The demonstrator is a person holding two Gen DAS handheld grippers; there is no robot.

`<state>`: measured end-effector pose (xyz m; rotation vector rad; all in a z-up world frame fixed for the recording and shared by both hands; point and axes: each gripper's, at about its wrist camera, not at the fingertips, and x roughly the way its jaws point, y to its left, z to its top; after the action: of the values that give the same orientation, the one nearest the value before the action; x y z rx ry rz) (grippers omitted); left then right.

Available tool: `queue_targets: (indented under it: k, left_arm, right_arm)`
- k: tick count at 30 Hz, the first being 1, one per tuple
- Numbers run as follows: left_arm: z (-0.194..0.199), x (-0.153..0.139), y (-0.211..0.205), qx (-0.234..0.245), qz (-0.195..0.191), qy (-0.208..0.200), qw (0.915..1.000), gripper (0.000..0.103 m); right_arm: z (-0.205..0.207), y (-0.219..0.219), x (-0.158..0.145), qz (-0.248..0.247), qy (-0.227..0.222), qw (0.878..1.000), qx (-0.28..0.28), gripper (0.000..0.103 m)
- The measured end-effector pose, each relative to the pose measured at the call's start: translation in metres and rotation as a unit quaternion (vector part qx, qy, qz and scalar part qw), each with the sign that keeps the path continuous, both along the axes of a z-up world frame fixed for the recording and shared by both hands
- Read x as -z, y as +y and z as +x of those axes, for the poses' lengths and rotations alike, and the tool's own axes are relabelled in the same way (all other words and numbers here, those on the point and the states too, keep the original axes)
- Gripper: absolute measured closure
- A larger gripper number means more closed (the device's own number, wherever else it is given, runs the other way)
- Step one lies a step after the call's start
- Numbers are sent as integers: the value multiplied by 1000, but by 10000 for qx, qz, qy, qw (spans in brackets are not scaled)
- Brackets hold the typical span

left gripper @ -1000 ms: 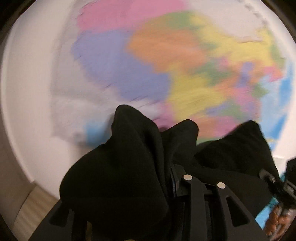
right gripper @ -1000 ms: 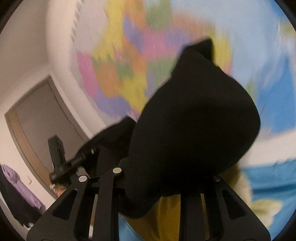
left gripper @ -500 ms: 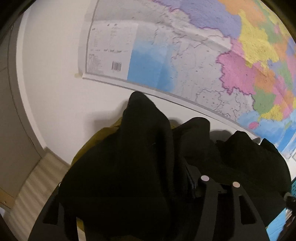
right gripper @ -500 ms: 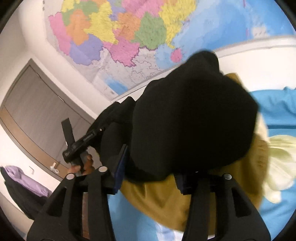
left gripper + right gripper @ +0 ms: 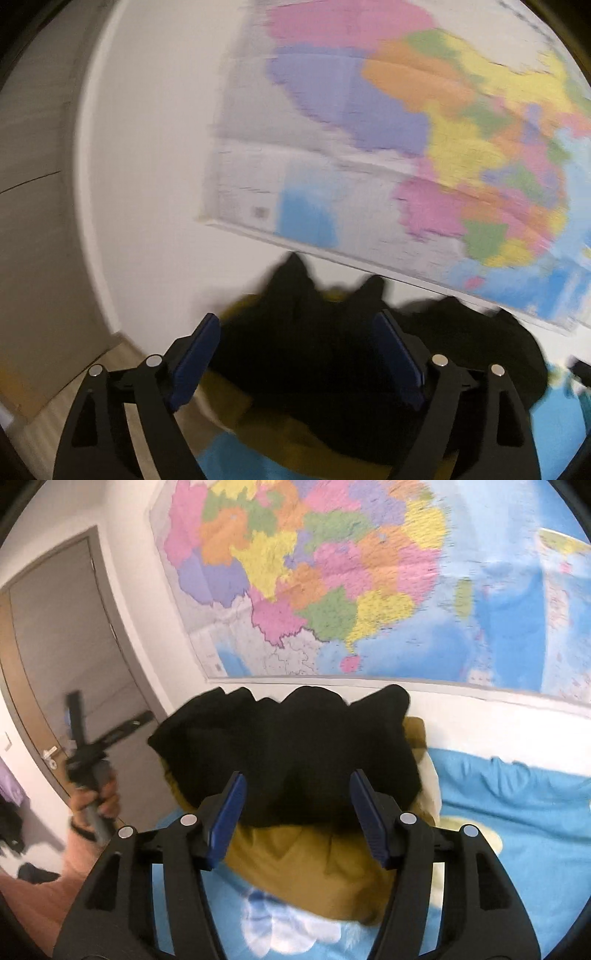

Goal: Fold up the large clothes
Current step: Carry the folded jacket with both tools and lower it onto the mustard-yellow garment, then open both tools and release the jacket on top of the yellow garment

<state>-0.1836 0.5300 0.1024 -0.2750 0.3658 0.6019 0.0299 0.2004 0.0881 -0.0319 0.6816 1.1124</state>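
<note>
A black garment point(image 5: 288, 746), bunched into a heap, lies on top of a mustard garment point(image 5: 314, 867) on the blue bed sheet point(image 5: 517, 812). My right gripper point(image 5: 297, 812) sits just in front of the heap. Its jaws are opening, and the blue pads point(image 5: 225, 819) stand apart from the cloth. The left wrist view is blurred. In it the black garment point(image 5: 306, 332) shows beyond my left gripper point(image 5: 297, 354), whose jaws are opening wide with no pad pressing on the fabric. A hand point(image 5: 96, 797) holds the left gripper at the left of the right wrist view.
A large coloured wall map point(image 5: 332, 572) hangs directly behind the bed. A grey door point(image 5: 55, 646) stands at the left, with purple clothing point(image 5: 11, 786) beside it. A pale yellow cloth point(image 5: 432, 786) peeks out at the right of the mustard garment.
Both grippers held the black garment up in shut jaws. Both have since sunk toward the bed and spread their jaws, and the garment has dropped onto the mustard cloth.
</note>
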Motion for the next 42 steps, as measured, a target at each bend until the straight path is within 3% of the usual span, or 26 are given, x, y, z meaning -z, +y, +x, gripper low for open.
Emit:
queue_targets:
  k: [2, 5, 9, 14, 19, 21, 28, 35, 42]
  left_arm:
    - [14, 2, -17, 435, 158, 154, 9988, 21]
    - [40, 16, -39, 1118, 38, 455, 9927, 20]
    - [77, 48, -57, 1412, -54, 1013, 9848, 19]
    - [87, 67, -59, 1269, -49, 1182, 9848, 14]
    - [74, 62, -73, 1023, 193, 1103, 9884, 12]
    - [69, 60, -82, 936, 348, 1047, 9895, 7]
    - [65, 58, -107, 920, 590, 1041, 9885, 7]
    - [66, 65, -115, 930, 469, 1019, 9893, 7]
    - [69, 80, -111, 900, 238, 1124, 9893, 7]
  right_arm:
    - [7, 20, 9, -137, 31, 9999, -43, 45]
    - [12, 42, 28, -457, 49, 9989, -28, 45]
    - [10, 52, 55, -812, 31, 9967, -40, 44]
    - [6, 49, 61, -909, 65, 9958, -110, 43]
    - [-1, 38, 49, -551, 70, 9984, -104, 33]
    - [-6, 35, 47, -479, -15, 9988, -62, 28]
    - [-27, 41, 44, -582, -461, 9972, -101, 22]
    - [-36, 48, 45, -679, -730, 9949, -174, 18]
    - [-40, 62, 71, -1144, -694, 9906, -269, 18]
